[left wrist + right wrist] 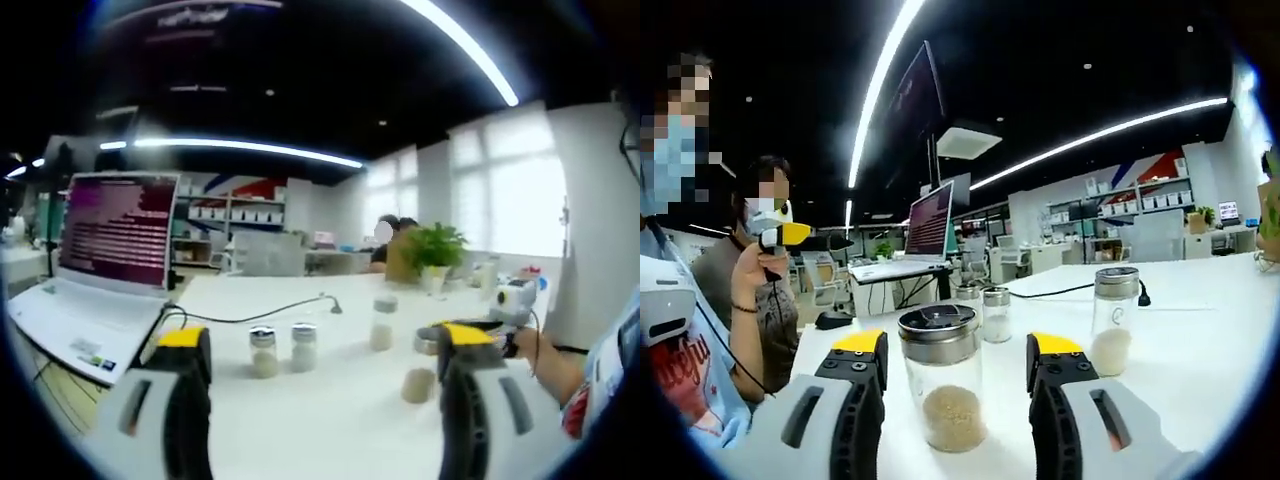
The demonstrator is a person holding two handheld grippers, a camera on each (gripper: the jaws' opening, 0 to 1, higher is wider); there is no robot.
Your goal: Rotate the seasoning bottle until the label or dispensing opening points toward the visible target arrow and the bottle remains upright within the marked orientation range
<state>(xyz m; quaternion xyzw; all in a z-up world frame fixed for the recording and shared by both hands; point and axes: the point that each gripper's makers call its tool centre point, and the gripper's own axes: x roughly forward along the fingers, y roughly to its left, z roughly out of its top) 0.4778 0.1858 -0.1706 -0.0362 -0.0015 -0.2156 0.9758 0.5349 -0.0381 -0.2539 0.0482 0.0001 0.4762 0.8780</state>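
Between my right gripper's [955, 375] spread jaws, lower centre of the right gripper view, stands the seasoning bottle [943, 378] upright, unpinched; my left gripper [325, 365] is also spread.

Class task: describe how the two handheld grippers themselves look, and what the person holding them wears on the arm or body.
Left gripper and right gripper match: pale grey bodies carrying thick black jaws capped with yellow tips, each jaw with a dark slot along its side. A thin black cable hangs from the left gripper in the right gripper view. The person's light blue shirt bears red print.
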